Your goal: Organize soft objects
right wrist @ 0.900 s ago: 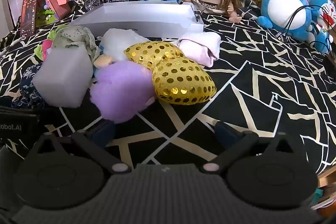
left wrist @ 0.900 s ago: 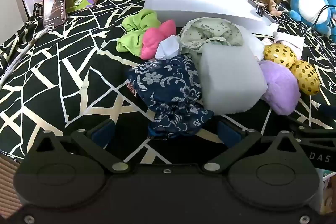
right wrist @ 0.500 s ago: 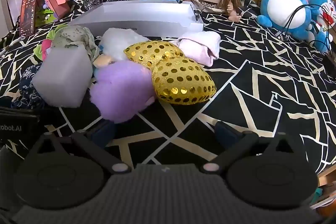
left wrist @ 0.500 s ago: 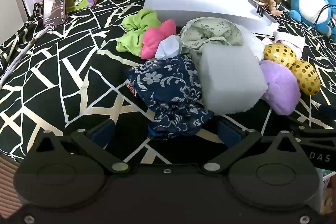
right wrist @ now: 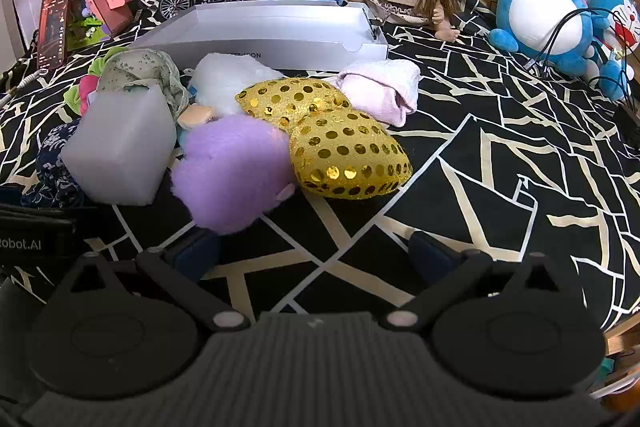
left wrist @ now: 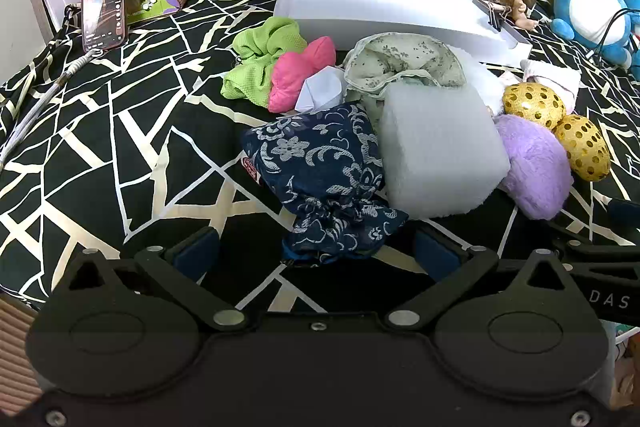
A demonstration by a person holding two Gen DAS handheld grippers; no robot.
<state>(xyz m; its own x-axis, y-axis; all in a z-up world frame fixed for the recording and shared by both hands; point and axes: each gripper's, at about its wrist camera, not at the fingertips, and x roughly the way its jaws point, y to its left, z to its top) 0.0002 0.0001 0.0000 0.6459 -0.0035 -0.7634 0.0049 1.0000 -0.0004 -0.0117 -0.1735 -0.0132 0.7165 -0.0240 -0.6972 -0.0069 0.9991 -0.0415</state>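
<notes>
Lying heaped mid-tabletop before a white tray [left wrist: 384, 11], the soft objects are showing no change from a moment earlier: a navy floral pouch [left wrist: 320, 171] is touching a grey foam block [left wrist: 436, 151], with a purple plush [right wrist: 236, 171] and gold sequined hearts [right wrist: 348, 159] beside it. The left tongs [left wrist: 316, 251] are standing wide, the pouch's gathered end between their pads. The right tongs [right wrist: 312, 251] are gaping wide, holding nothing, near the plush.
</notes>
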